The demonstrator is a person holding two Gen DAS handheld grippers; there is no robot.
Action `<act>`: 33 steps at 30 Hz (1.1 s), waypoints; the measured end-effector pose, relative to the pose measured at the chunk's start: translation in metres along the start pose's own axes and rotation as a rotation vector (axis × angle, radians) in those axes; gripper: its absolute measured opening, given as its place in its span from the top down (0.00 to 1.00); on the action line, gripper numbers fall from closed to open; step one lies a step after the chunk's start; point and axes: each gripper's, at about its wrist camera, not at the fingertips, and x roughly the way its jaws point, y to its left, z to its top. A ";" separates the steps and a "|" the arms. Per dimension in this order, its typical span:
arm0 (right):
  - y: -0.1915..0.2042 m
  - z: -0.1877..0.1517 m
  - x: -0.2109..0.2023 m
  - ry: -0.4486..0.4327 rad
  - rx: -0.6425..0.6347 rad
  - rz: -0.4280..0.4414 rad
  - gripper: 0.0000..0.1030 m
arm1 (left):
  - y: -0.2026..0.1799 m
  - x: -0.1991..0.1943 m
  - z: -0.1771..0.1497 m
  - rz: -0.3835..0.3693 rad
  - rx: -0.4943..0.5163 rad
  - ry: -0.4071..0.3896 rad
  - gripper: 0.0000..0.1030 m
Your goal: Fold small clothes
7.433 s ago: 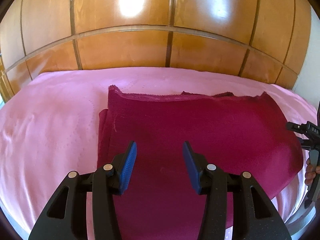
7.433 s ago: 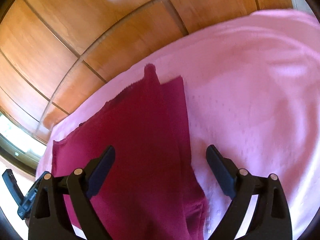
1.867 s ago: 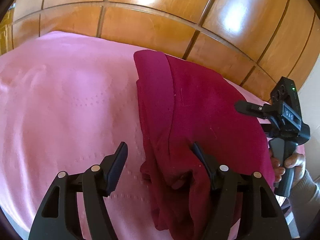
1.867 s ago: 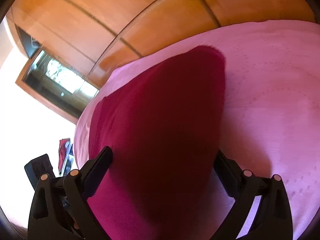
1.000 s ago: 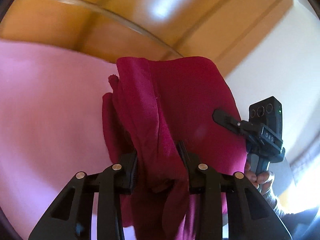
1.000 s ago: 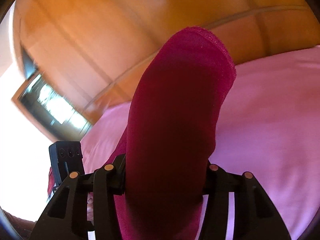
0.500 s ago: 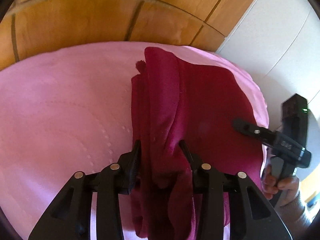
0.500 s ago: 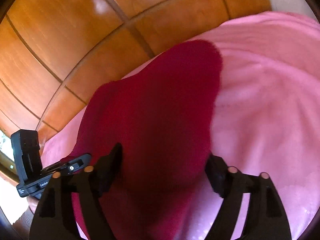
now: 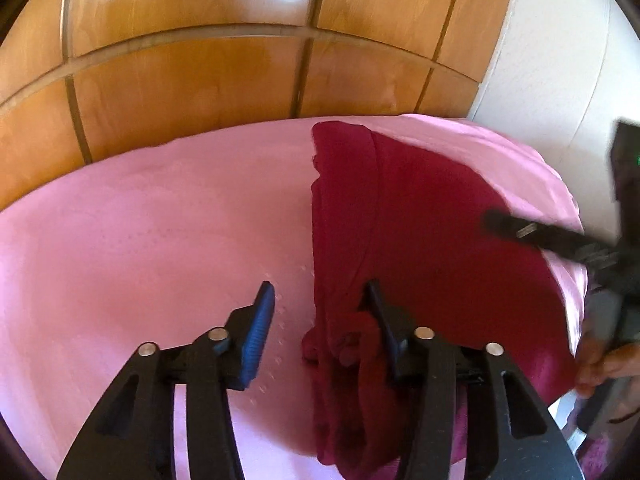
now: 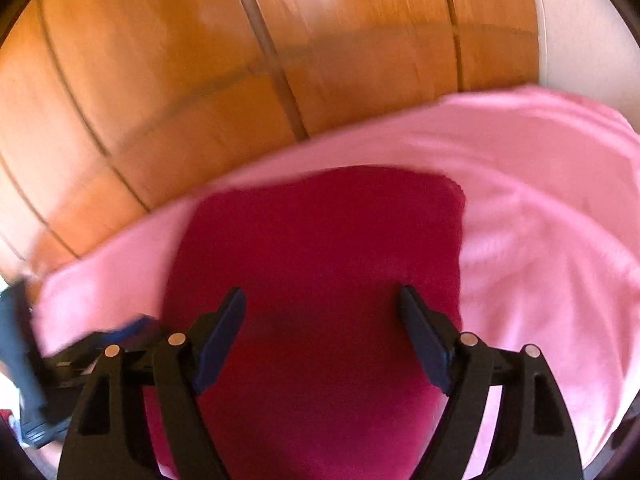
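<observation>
Left wrist view: the left gripper (image 9: 318,312) is opening beside the red cloth's (image 9: 420,236) bunched near-left edge; the right gripper (image 10: 322,320) is hanging spread above it.

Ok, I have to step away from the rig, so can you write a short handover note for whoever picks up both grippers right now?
Left gripper: jaws opening; a bunched edge of the dark red cloth lies against its right finger, not pinched.
Right gripper: open, over the cloth, gripping nothing.
The cloth lies folded on the pink bedspread, near the bed's right end in the left wrist view, in front of the wooden panelling.
Done: cloth folded into a narrower stack and set down.
Left: the near edge by the left gripper is rumpled; probably smooth it, then perhaps fold once more.
</observation>
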 end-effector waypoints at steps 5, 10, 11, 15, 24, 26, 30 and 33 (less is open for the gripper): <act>0.011 -0.008 0.009 -0.006 -0.060 -0.076 0.15 | -0.004 -0.004 -0.002 0.033 -0.002 -0.021 0.46; 0.007 -0.007 0.003 -0.026 -0.040 -0.097 0.11 | -0.006 -0.023 -0.008 0.057 -0.017 -0.058 0.35; 0.008 -0.009 -0.002 -0.036 -0.027 -0.101 0.10 | -0.006 -0.028 -0.010 0.065 -0.017 -0.067 0.33; 0.011 -0.016 -0.022 -0.065 0.020 -0.111 0.09 | -0.005 -0.045 -0.017 0.075 -0.027 -0.096 0.32; 0.038 -0.066 -0.067 -0.148 0.031 -0.194 0.02 | -0.009 -0.084 -0.038 0.141 -0.042 -0.164 0.22; 0.047 -0.078 -0.073 -0.157 0.015 -0.217 0.02 | -0.011 -0.092 -0.043 0.145 -0.043 -0.168 0.21; 0.061 -0.097 -0.081 -0.157 -0.010 -0.267 0.02 | -0.010 -0.108 -0.055 0.183 -0.056 -0.209 0.10; 0.067 -0.105 -0.084 -0.170 -0.020 -0.297 0.02 | -0.008 -0.120 -0.064 0.205 -0.076 -0.224 0.04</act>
